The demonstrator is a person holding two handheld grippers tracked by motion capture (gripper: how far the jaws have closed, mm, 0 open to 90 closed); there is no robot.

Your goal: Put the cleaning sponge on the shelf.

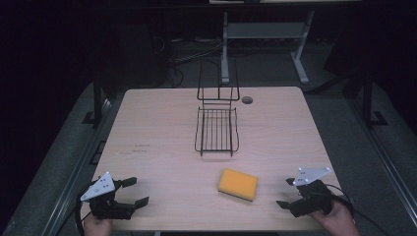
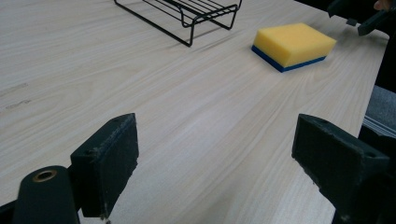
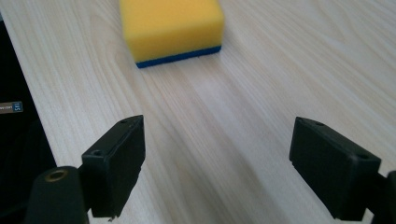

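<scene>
- Sponge (image 1: 238, 184): yellow foam on a blue backing, lying flat on the table (image 1: 157, 128) near its front edge, at about 5 o'clock from the table's middle. No brand or lettering legible on it.
- Left gripper (image 1: 133, 191): held at the table's 7 o'clock corner, jaws spread wide, nothing between them; well apart from the sponge.
- Right gripper (image 1: 286, 192): held at the 5 o'clock corner, jaws spread wide and empty; the sponge lies near, just ahead of them.
- Wire rack (image 1: 216, 129): black, empty, standing at 12 o'clock from the sponge.
- Markings: faint dark print on the tabletop (image 1: 141, 148) at 9 o'clock, too small to read.
</scene>
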